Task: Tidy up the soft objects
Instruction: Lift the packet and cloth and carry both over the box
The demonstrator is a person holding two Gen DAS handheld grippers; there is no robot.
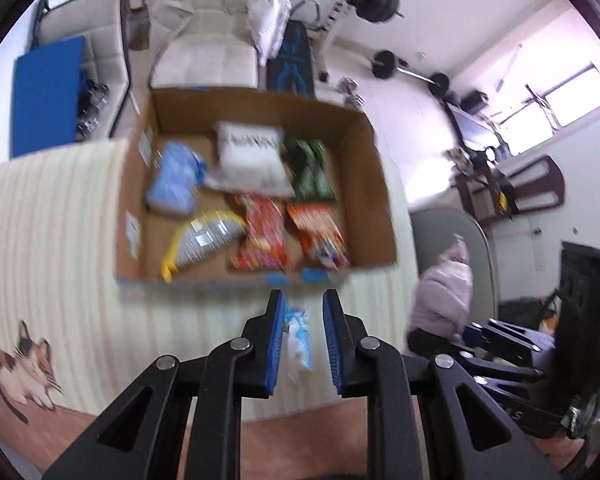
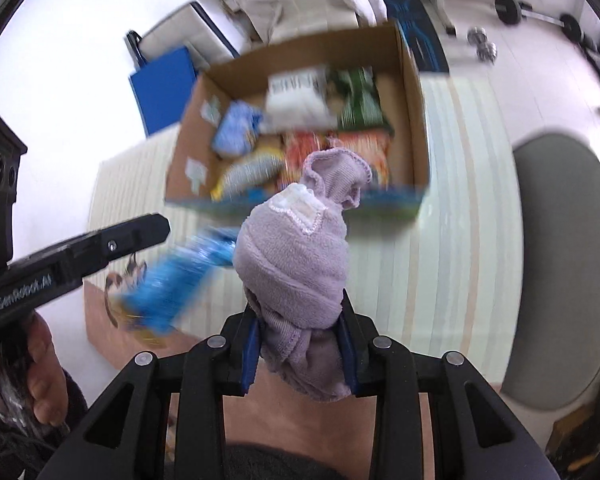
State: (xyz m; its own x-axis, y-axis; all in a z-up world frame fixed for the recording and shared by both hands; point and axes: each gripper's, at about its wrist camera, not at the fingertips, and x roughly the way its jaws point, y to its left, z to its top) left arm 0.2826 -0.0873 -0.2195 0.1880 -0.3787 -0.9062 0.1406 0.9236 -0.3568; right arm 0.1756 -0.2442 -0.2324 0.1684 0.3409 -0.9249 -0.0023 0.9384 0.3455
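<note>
An open cardboard box (image 1: 374,176) sits on a striped mat and holds several soft packets: blue, white, green, orange and yellow ones. It also shows in the right wrist view (image 2: 414,116). My left gripper (image 1: 303,312) has its jaws apart around a thin light blue packet (image 1: 298,340); I cannot tell whether the pads touch it. The same packet appears blurred blue in the right wrist view (image 2: 180,280). My right gripper (image 2: 300,312) is shut on a rolled lilac cloth (image 2: 296,256), held above the mat in front of the box.
A cream striped mat (image 1: 52,224) with a cat picture (image 1: 24,364) covers the floor. A white padded chair (image 1: 208,48), a blue panel (image 1: 46,92), barbells (image 1: 408,68) and a grey round seat (image 2: 564,264) stand around it.
</note>
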